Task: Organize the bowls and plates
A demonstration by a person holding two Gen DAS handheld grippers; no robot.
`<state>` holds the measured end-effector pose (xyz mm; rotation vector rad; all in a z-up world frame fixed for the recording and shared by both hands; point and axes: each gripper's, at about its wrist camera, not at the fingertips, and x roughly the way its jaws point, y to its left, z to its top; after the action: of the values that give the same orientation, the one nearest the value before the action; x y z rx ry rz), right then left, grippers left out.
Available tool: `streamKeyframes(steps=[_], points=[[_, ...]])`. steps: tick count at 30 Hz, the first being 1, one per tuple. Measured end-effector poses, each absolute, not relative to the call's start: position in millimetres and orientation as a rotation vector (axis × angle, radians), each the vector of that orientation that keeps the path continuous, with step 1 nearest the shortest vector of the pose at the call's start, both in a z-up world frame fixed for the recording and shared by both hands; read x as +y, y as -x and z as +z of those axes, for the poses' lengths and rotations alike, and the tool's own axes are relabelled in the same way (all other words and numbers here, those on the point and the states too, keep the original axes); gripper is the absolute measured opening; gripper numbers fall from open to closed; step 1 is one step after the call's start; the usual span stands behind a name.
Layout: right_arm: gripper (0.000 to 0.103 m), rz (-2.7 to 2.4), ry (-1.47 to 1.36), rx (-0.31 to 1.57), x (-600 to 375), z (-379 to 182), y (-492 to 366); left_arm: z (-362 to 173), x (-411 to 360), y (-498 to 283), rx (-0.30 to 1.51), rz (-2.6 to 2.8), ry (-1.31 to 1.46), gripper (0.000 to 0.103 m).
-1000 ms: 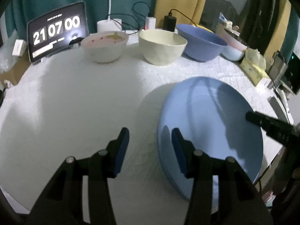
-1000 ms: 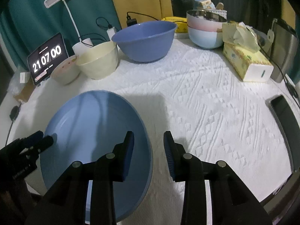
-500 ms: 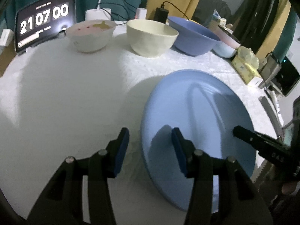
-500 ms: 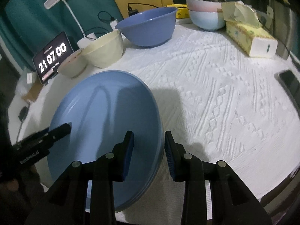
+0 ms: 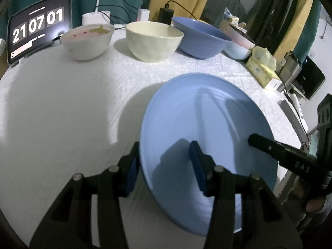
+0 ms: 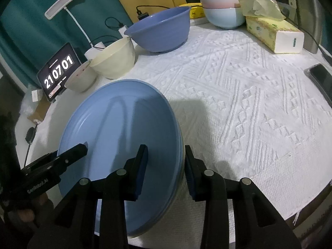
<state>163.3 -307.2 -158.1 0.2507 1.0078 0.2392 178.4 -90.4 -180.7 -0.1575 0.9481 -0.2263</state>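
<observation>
Both claws, left and right, have advanced, now half-open astride the blue plate's opposite rims.

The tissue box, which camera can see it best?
The right wrist view. There the tissue box sits whole and sharp at the top right, with a tissue sticking out and its white end facing us. In the left wrist view the same box is smaller, blurry and squashed at the right edge of the table.
</observation>
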Motion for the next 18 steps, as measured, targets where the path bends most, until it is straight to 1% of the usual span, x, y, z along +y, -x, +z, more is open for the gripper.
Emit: streamKeyframes(steps=[18], points=[[0.037, 0.28, -0.188, 0.975, -266.0, -136.4, -179.2, -160.7, -49.2, -175.6, 0.878, -0.164, 0.183, 0.048]])
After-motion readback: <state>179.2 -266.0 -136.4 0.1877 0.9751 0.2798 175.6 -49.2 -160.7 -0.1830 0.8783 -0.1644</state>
